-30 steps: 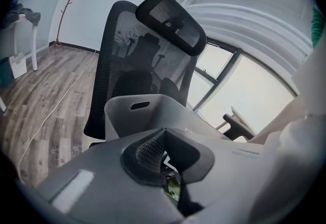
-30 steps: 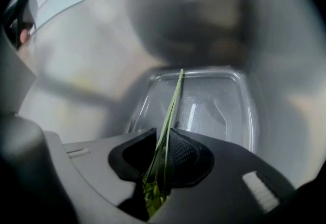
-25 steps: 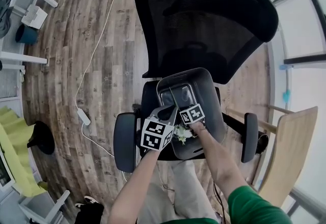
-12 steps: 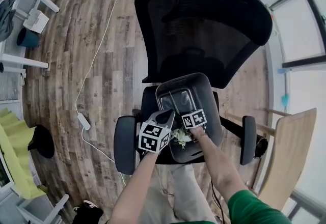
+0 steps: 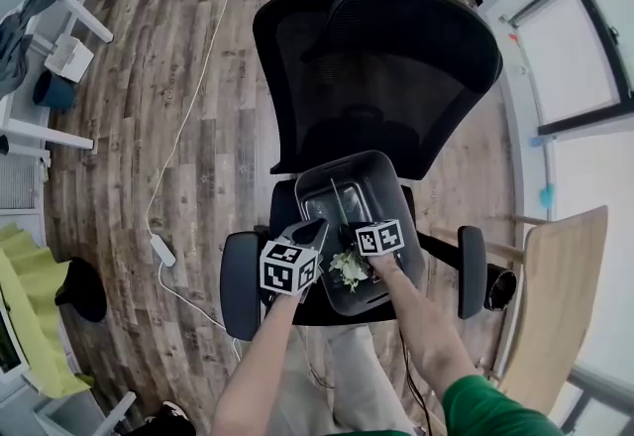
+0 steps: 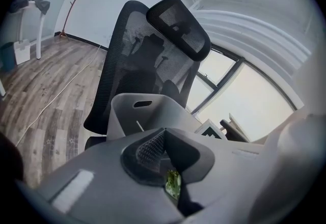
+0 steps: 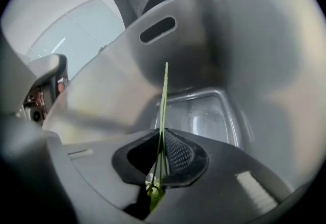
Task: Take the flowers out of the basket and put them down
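Observation:
A grey plastic basket [image 5: 381,188] stands on the seat of a black office chair. White and green flowers [image 5: 351,269] lie at its near end, between my two grippers. My right gripper [image 5: 349,238] reaches down into the basket. Its jaws have just been closing, and they are shut on thin green flower stems [image 7: 164,96] that stick up past the pads [image 7: 175,152]. My left gripper [image 5: 315,226] is at the basket's left rim with its jaws together [image 6: 163,141]. A green scrap [image 6: 173,183] shows at the root of those jaws. The basket wall [image 6: 147,111] rises just ahead.
The chair's mesh back [image 5: 386,57] looms behind the basket, with armrests at the left [image 5: 241,285] and right [image 5: 472,271]. A white cable and power strip [image 5: 158,248] lie on the wooden floor. A wooden tabletop [image 5: 560,295] stands at the right.
My right gripper has lifted a little inside the basket, with the stems in its jaws. The left gripper has stayed at the basket's left rim.

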`<state>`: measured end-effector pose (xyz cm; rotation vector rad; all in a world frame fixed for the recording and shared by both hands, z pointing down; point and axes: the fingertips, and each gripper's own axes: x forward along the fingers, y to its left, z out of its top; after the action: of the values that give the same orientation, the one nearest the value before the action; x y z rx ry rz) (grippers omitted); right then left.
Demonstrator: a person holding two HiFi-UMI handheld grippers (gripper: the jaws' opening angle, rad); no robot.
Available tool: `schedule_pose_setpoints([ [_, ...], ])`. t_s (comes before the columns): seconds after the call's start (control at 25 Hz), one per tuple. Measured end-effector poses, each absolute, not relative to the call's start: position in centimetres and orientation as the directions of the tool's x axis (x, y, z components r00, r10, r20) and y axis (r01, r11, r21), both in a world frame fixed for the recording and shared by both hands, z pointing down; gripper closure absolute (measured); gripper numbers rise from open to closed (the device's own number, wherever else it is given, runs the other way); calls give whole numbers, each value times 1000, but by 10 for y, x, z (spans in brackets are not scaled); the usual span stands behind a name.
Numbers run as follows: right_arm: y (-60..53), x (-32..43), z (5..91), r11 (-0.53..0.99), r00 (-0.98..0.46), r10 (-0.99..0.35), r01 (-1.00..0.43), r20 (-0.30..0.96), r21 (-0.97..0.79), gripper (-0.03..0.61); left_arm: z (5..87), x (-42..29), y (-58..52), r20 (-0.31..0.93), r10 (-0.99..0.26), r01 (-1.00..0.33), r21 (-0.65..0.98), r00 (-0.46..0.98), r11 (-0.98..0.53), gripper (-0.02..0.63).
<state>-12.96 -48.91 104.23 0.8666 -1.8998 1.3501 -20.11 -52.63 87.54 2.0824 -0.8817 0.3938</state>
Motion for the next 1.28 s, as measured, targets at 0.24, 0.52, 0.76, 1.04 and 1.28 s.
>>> schedule_pose_setpoints([
  [0.24,-524,-125,985,213,-617,-312,-786,722,-580,561,850,-198,-532,533,-452,-699,552,715,-454,595],
  [0.52,-554,-120,897,235,-609,-444,-787,658,-570,561,782,-208,-551,498,-484,-695,514,719,-503,595],
  [0.76,-578,-115,804,274,-584,-556,-801,592,-532,561,710,-214,-559,453,-518,-687,472,726,-552,595],
  [1.04,-577,-122,696,308,-573,-651,-799,498,-517,561,621,-225,-561,398,-554,-682,427,731,-594,596],
  [1.28,-585,-119,606,338,-548,-728,-810,412,-480,561,550,-225,-559,341,-560,-655,369,755,-659,596],
])
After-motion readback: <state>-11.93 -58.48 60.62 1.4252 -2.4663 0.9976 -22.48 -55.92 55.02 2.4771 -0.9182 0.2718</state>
